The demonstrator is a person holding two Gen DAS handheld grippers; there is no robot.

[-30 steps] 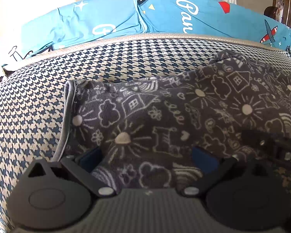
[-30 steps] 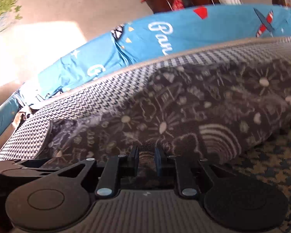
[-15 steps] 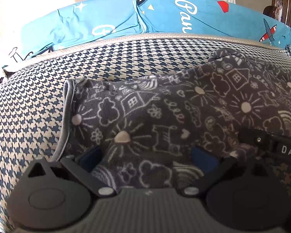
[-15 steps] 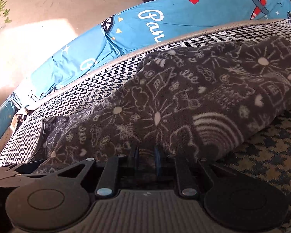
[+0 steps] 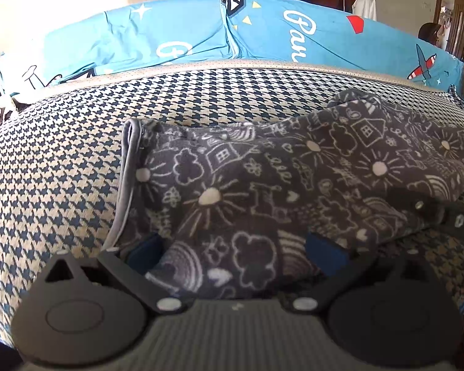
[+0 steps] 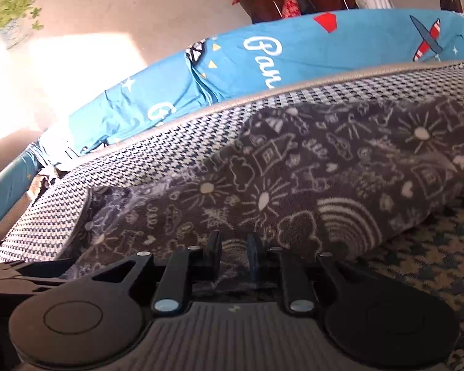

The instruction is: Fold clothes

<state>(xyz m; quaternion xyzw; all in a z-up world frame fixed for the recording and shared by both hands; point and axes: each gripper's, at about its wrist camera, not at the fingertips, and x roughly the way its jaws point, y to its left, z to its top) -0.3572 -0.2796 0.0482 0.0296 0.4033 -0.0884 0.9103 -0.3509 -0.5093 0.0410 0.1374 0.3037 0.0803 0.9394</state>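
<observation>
While the grey printed garment (image 5: pixel 263 185) lies lengthwise across the houndstooth bed (image 5: pixel 62 170), the right claw (image 6: pixel 233 255) pinches its near edge; the left claw (image 5: pixel 235 253) gapes around fabric.

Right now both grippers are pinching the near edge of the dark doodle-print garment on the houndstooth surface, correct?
Not quite: only the right gripper pinches the garment. The left wrist view shows the left gripper open, garment lying between its wide-apart fingers on the houndstooth surface.
</observation>
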